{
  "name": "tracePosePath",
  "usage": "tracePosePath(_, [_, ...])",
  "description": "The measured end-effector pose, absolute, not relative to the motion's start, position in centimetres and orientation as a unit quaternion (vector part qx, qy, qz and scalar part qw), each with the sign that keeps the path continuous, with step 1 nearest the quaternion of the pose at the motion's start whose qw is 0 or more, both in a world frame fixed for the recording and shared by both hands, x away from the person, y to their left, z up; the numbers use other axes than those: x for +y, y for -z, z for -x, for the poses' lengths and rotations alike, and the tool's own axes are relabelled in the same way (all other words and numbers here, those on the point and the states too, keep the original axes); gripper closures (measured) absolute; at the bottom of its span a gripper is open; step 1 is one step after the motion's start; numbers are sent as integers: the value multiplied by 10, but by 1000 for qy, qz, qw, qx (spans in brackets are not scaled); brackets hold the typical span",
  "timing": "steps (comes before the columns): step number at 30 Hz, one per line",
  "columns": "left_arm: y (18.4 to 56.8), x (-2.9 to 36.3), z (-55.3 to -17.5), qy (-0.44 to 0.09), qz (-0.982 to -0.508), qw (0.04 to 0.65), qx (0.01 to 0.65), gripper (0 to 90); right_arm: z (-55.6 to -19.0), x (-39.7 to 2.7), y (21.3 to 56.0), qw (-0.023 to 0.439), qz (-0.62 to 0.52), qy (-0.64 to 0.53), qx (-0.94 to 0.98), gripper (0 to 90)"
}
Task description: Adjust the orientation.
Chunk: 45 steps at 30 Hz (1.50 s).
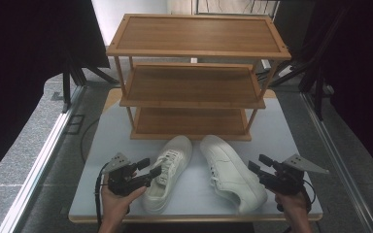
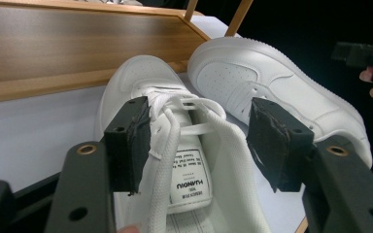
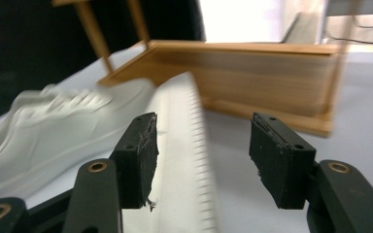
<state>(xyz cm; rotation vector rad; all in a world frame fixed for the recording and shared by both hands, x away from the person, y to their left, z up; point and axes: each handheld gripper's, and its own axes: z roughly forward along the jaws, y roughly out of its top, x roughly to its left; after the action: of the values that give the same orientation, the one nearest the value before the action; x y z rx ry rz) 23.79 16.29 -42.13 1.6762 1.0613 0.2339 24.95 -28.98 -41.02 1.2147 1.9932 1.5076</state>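
Note:
Two white sneakers lie on the white table in front of a wooden shoe rack [image 1: 193,82]. My left gripper [image 1: 149,168] is open, its jaws straddling the laced collar of the left sneaker [image 1: 171,168]. In the left gripper view the left gripper [image 2: 199,141] has the sneaker's tongue and label [image 2: 190,179] between its pads, apart from them. My right gripper [image 1: 258,164] is open beside the outer side of the right sneaker [image 1: 230,172]. In the right gripper view the right gripper [image 3: 203,155] frames that sneaker's blurred sole edge [image 3: 184,145].
The three-shelf rack stands at the table's far half, its shelves bare, its bottom shelf [image 1: 190,122] just behind the sneakers' toes. The table [image 1: 107,145] has free strips left and right of the sneakers. Black curtains and metal rails flank the table.

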Motion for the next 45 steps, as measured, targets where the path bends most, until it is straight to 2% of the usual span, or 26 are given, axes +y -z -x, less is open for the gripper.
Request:
tracePosePath(5, [421, 162, -238, -95, -702, 545, 448, 405, -239, -275, 406, 173, -412, -524, 725, 502])
tracePosePath(7, [424, 162, -240, -92, -702, 540, 455, 407, -236, -262, 404, 171, -396, -524, 734, 579])
tracePosePath(8, [425, 162, -241, -90, -701, 539, 459, 407, -236, -262, 404, 171, -396, -524, 734, 579])
tracePosePath(9, [424, 162, -242, -87, -698, 540, 462, 409, -231, -248, 404, 167, -372, -515, 754, 635])
tracePosePath(10, [423, 162, -244, -82, -697, 542, 463, 409, -231, -248, 404, 167, -372, -515, 754, 635])
tracePosePath(13, [421, 159, -247, -74, -692, 553, 458, 408, -221, -230, 405, 162, -341, -502, 778, 730])
tracePosePath(15, [422, 155, -248, -69, -696, 550, 456, 408, -211, -213, 413, 156, -309, -473, 810, 802])
tracePosePath(16, [422, 155, -248, -69, -696, 550, 456, 408, -211, -213, 413, 156, -309, -473, 810, 802])
tracePosePath(19, [423, 153, -248, -65, -699, 548, 455, 408, -207, -195, 428, 141, -296, -435, 838, 879])
tracePosePath(27, [426, 157, -252, -52, -687, 554, 468, 412, -214, -196, 446, 136, -316, -388, 855, 895])
tracePosePath(31, [425, 152, -250, -75, -700, 536, 466, 411, -215, -203, 442, 140, -321, -392, 850, 895])
tracePosePath(39, [426, 155, -249, -68, -697, 539, 467, 409, -219, -221, 434, 142, -341, -427, 825, 895])
tracePosePath(45, [424, 155, -247, -87, -701, 529, 469, 410, -222, -240, 426, 161, -367, -446, 800, 894])
